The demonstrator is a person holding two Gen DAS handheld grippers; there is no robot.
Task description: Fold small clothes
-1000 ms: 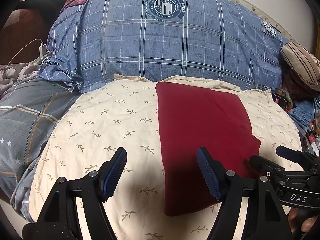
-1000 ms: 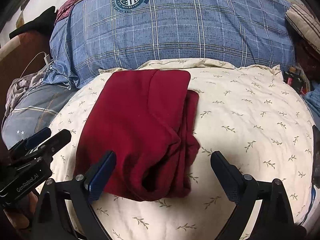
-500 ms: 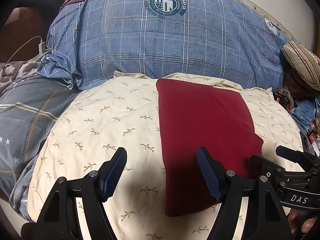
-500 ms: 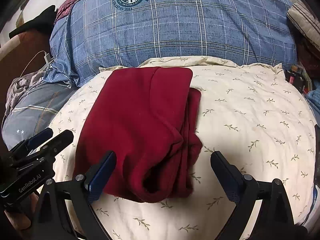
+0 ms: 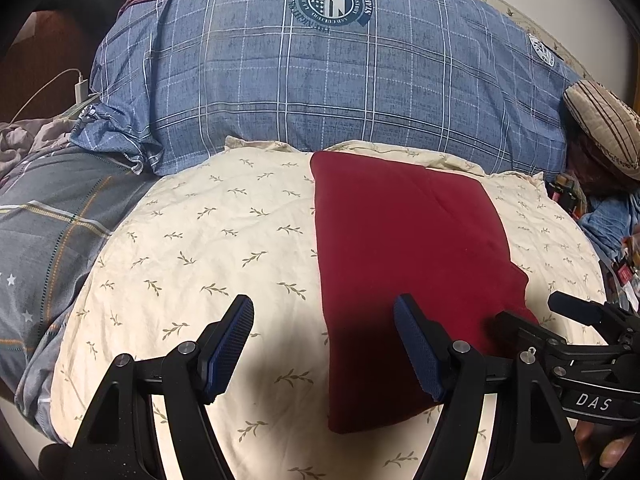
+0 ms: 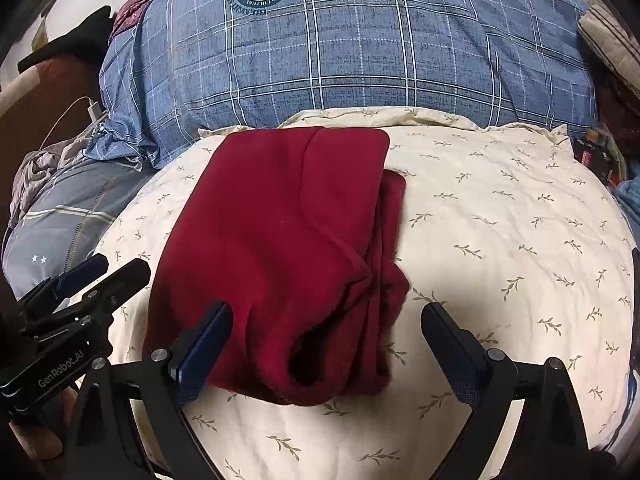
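Left wrist view: folded dark-red fleece garment (image 5: 412, 264) lies on the cream leaf-print quilt (image 5: 208, 248). Left gripper (image 5: 324, 344) and right gripper (image 6: 326, 340) both hover spread wide, empty, probably just clear of the fabric.

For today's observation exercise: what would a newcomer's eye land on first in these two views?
The dark red folded garment stands out most, lying on a cream leaf-print pillow. Behind it rises a big blue plaid pillow bearing a round crest. In the foreground, the left tool and the right tool hang open over the near end, gripping nothing.
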